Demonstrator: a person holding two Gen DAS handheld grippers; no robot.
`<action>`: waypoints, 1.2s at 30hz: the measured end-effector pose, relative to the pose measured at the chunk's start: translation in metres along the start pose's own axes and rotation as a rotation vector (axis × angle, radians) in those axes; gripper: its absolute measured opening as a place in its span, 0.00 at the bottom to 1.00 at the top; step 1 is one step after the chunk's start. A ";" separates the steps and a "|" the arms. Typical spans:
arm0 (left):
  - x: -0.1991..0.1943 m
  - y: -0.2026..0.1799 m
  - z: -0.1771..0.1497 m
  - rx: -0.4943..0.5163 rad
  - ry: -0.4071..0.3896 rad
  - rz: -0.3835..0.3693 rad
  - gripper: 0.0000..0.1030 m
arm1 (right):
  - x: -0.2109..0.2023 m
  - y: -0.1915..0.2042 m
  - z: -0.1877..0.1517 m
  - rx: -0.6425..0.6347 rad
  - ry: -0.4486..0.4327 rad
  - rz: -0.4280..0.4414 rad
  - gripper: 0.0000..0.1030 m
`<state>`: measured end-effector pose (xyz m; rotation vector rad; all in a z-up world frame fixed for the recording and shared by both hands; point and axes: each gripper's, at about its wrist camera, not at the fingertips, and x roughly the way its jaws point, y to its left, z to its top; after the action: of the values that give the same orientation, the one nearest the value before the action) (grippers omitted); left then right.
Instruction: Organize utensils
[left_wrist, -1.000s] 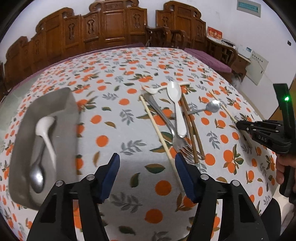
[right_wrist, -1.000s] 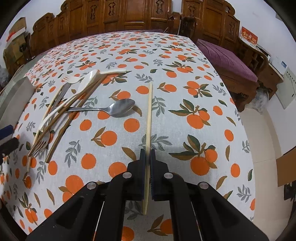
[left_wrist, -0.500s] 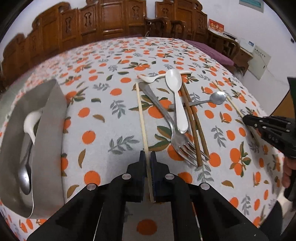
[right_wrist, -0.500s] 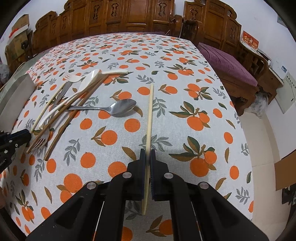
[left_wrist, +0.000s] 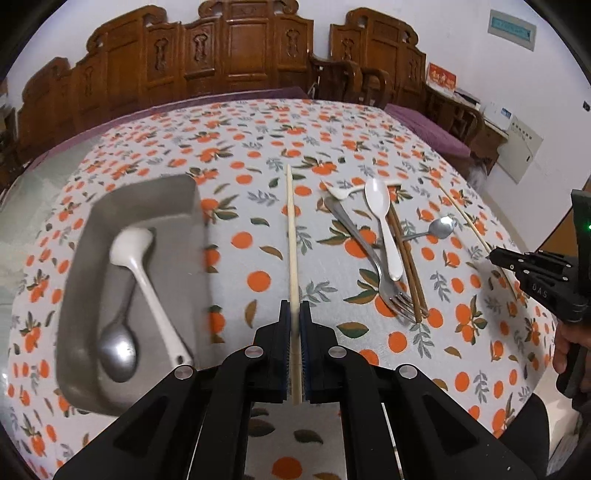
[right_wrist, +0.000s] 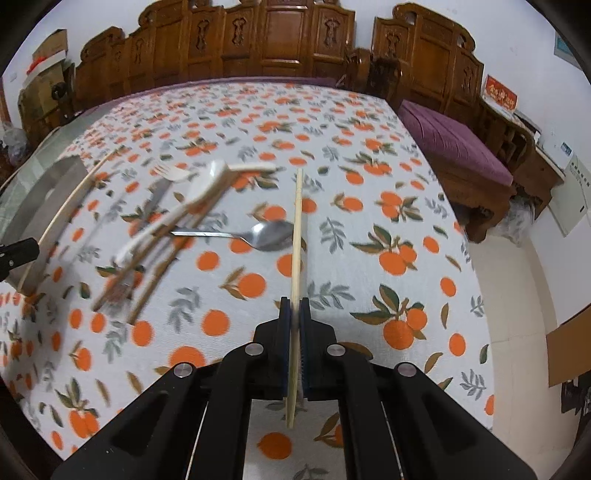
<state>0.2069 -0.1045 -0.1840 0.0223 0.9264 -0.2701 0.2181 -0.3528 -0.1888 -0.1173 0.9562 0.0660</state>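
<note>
My left gripper is shut on a pale chopstick and holds it above the cloth, just right of the grey metal tray. The tray holds a white ladle spoon and a metal spoon. My right gripper is shut on a second pale chopstick; it also shows in the left wrist view. On the cloth lie a metal fork, a white spoon, brown chopsticks, a small white fork and a metal spoon.
The table has an orange-print cloth. Carved wooden chairs stand behind it. A purple cushioned bench runs along the table's right side. The tray's wall shows at the left of the right wrist view.
My left gripper closed on the pale chopstick, lifted it and carried it left toward the tray. My right gripper stays shut on its chopstick and has lifted it slightly.
</note>
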 end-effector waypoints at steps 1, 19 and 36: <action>-0.004 0.001 0.000 0.001 -0.005 -0.001 0.04 | -0.005 0.002 0.002 -0.001 -0.009 0.004 0.05; -0.053 0.041 -0.001 0.005 -0.046 0.045 0.04 | -0.055 0.082 0.029 -0.103 -0.103 0.112 0.05; -0.040 0.109 -0.004 -0.010 0.035 0.076 0.04 | -0.047 0.145 0.039 -0.176 -0.087 0.182 0.05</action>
<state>0.2070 0.0104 -0.1652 0.0528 0.9592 -0.1946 0.2071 -0.2042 -0.1387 -0.1878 0.8712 0.3208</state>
